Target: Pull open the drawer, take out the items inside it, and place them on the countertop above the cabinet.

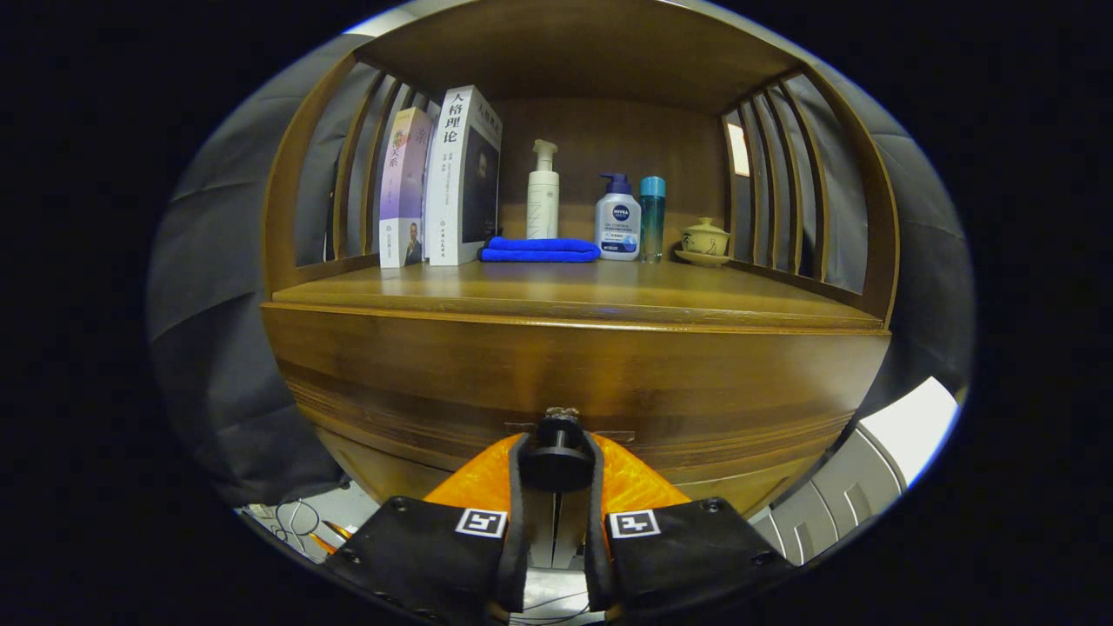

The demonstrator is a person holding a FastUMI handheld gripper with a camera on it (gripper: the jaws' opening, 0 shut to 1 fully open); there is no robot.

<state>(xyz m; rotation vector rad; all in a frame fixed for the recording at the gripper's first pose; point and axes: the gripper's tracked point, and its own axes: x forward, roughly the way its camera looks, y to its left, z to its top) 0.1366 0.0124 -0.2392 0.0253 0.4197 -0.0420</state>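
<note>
- Drawer front and centre, a wide wooden panel under the countertop, looking flush with the cabinet face — closed.
- The drawer knob, dark and round, sits low on the drawer front, right at the near end of the scene.
- Gripper is on it: both fingers pressed against the knob's left and right sides, pinching it tight.
- Up on the countertop, far left, two books stand upright side by side.
- A folded blue cloth lies just right of the books.
- Behind the cloth, a tall white pump bottle.
- Further right, a shorter white pump bottle with a blue top, a slim teal bottle touching or just beside it.
- Far right, a small lidded cup on a saucer.
- What's inside the drawer can't be seen.
</note>
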